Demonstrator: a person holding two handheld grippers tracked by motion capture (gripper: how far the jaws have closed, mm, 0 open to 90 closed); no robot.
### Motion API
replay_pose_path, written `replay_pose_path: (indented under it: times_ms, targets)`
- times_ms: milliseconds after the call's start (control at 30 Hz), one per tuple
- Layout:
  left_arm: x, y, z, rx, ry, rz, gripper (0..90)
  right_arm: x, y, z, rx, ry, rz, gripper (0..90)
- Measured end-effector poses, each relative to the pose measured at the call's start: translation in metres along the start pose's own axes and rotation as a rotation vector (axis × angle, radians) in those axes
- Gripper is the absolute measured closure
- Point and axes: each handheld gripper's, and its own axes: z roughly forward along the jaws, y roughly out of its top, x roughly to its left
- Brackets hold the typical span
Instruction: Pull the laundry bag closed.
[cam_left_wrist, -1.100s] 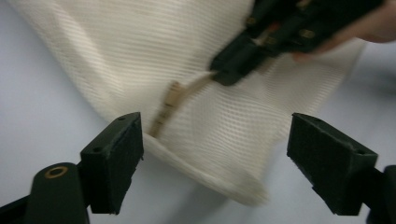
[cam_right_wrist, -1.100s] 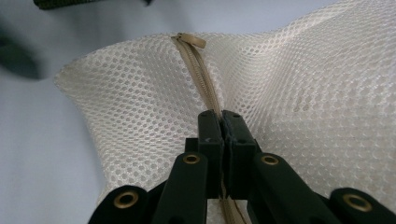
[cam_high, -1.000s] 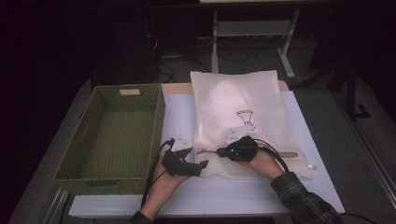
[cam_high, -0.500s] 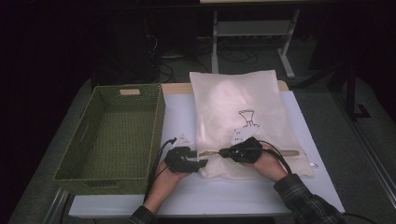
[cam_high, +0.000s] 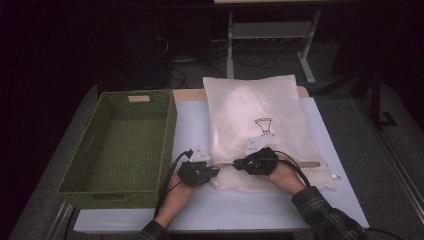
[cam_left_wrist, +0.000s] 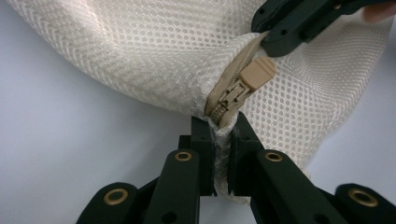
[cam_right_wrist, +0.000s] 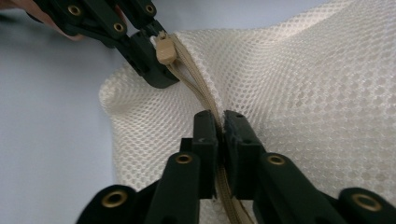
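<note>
Left gripper (cam_left_wrist: 220, 156) pinches the corner of the cream mesh zip-up bag (cam_high: 260, 125) lying on the white table (cam_high: 190, 125), just below its tan zipper slider (cam_left_wrist: 245, 86). Right gripper (cam_right_wrist: 219, 140) clamps the zipper tape. Beside them, the green woven basket (cam_high: 75, 172) sits empty.

Cream mesh laundry bag (cam_left_wrist: 140, 51) of open honeycomb-weave cloth, soft and matt, creased where pinched. Tan zipper (cam_left_wrist: 233, 95) with woven tape and dull plastic-looking slider and pull. Black two-jaw left gripper (cam_left_wrist: 219, 158) and black two-jaw right gripper (cam_right_wrist: 219, 144) in matt hard plastic, set with shiny brass-coloured rivets. Olive-green woven basket (cam_high: 120, 145), coarse and ribbed. Pale tabletop (cam_high: 190, 125), smooth with faint sheen.
</note>
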Motion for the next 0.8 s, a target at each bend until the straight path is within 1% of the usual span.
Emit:
replay_pose_path:
  times_ms: [33, 67, 133, 200, 233, 267, 300, 467, 533, 700, 800]
  targets:
    - [-0.001, -0.001, -0.001, 0.001, 0.014, 0.01, 83.5, 0.003, 0.003, -0.005, -0.016, 0.0, 0.001, 75.7]
    - [-0.001, -0.001, -0.002, 0.005, 0.024, 0.022, 83.5, 0.003, 0.003, -0.005, -0.016, 0.0, 0.001, 75.7]
    - [-0.002, -0.003, -0.003, -0.009, 0.038, 0.024, 83.6, 0.007, 0.006, -0.01, -0.041, 0.009, 0.004, 74.1]
    - [-0.005, -0.004, -0.005, -0.023, 0.056, 0.045, 83.6, 0.011, 0.01, -0.012, -0.059, 0.041, 0.022, 73.6]
    - [-0.007, -0.004, -0.006, -0.021, 0.071, 0.066, 83.6, 0.013, 0.011, -0.012, -0.064, 0.052, 0.023, 73.3]
    - [-0.009, -0.004, -0.007, -0.02, 0.08, 0.081, 83.7, 0.016, 0.013, -0.01, -0.063, 0.062, 0.024, 73.1]
    - [-0.01, -0.004, -0.007, -0.018, 0.084, 0.086, 83.7, 0.019, 0.015, -0.008, -0.057, 0.066, 0.021, 73.0]
    - [-0.011, -0.006, -0.007, -0.016, 0.086, 0.088, 83.6, 0.023, 0.021, 0.005, -0.049, 0.091, 0.023, 71.4]
    - [-0.011, -0.006, -0.006, -0.015, 0.089, 0.09, 83.6, 0.024, 0.024, 0.009, -0.046, 0.092, 0.019, 71.2]
    - [-0.011, -0.007, -0.006, -0.011, 0.096, 0.097, 83.6, 0.022, 0.03, 0.016, -0.06, 0.098, 0.019, 72.2]
    - [-0.011, -0.007, -0.006, -0.011, 0.098, 0.092, 83.6, 0.023, 0.033, 0.021, -0.052, 0.097, 0.009, 73.6]
